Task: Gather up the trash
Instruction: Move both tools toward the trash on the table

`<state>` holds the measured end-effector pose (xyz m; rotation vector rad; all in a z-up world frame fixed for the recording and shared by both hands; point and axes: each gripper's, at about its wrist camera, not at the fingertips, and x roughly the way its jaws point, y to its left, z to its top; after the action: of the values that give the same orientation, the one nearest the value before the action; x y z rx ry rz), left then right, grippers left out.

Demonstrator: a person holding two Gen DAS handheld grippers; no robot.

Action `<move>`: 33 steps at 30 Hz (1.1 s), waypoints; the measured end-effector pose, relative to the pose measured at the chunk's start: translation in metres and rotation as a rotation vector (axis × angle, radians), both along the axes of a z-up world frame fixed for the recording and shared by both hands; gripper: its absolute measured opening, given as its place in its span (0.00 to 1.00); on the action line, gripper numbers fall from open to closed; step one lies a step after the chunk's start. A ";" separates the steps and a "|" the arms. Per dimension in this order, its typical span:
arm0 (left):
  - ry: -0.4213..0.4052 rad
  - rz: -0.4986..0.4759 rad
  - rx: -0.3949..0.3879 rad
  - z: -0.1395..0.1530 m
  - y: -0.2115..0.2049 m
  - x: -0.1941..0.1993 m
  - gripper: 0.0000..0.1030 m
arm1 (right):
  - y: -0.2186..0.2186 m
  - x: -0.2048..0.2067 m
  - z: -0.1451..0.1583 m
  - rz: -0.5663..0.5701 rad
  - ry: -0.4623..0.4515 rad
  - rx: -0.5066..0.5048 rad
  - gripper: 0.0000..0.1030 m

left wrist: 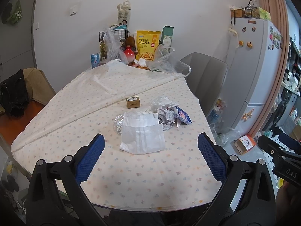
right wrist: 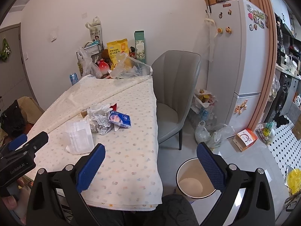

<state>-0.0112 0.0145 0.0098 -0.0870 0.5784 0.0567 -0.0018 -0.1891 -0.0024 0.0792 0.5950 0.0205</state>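
Note:
Trash lies in a pile mid-table: a white face mask (left wrist: 142,134) (right wrist: 80,137) nearest me, crumpled printed paper (left wrist: 165,117) (right wrist: 100,122), a blue tissue pack (left wrist: 182,115) (right wrist: 119,119), crumpled white plastic (left wrist: 162,102) and a small brown box (left wrist: 133,102). My left gripper (left wrist: 150,146) hovers open just in front of the mask, nothing between its blue pads. My right gripper (right wrist: 150,157) is open too, straddling the table's right edge, above a white bin (right wrist: 194,180) on the floor. The bin looks empty inside.
A floral cloth covers the table (left wrist: 131,179). At its far end stand a yellow snack bag (left wrist: 147,44), plastic bags, a red vase and a can. A grey chair (right wrist: 175,94) sits at the right side, with a fridge (right wrist: 240,56), floor bags and an orange-white box (right wrist: 244,138) beyond.

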 end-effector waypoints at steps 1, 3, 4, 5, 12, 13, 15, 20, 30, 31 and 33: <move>-0.001 0.002 -0.002 0.000 0.001 0.000 0.96 | 0.000 0.000 0.000 0.001 -0.001 0.000 0.92; -0.002 0.005 -0.004 0.000 0.001 -0.001 0.96 | 0.000 0.000 0.001 0.004 -0.004 0.000 0.92; -0.003 0.006 -0.005 0.000 0.001 -0.002 0.96 | 0.000 0.000 0.001 0.003 -0.005 -0.002 0.92; -0.003 0.007 -0.005 0.000 0.001 -0.003 0.96 | 0.000 0.000 0.001 0.002 -0.005 -0.002 0.92; -0.010 0.009 -0.006 0.000 0.002 -0.006 0.96 | 0.003 -0.003 0.002 0.009 -0.017 -0.015 0.92; -0.012 0.010 -0.008 0.000 0.003 -0.007 0.96 | 0.004 -0.003 0.002 0.006 -0.019 -0.024 0.92; -0.015 0.011 -0.010 0.000 0.004 -0.007 0.96 | 0.005 -0.003 0.003 0.001 -0.021 -0.029 0.92; -0.016 0.016 -0.013 -0.001 0.006 -0.009 0.96 | 0.003 -0.004 0.003 -0.015 -0.023 -0.027 0.92; -0.015 0.022 -0.020 -0.002 0.009 -0.010 0.96 | 0.007 -0.007 0.003 0.001 -0.039 -0.034 0.92; -0.015 0.023 -0.018 -0.002 0.010 -0.010 0.96 | 0.007 -0.007 0.003 0.000 -0.040 -0.033 0.92; -0.012 0.024 -0.013 -0.003 0.009 -0.011 0.96 | 0.007 -0.008 0.003 -0.004 -0.046 -0.035 0.92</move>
<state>-0.0225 0.0233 0.0072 -0.1064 0.5655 0.0758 -0.0097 -0.1825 0.0008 0.0462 0.5491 0.0083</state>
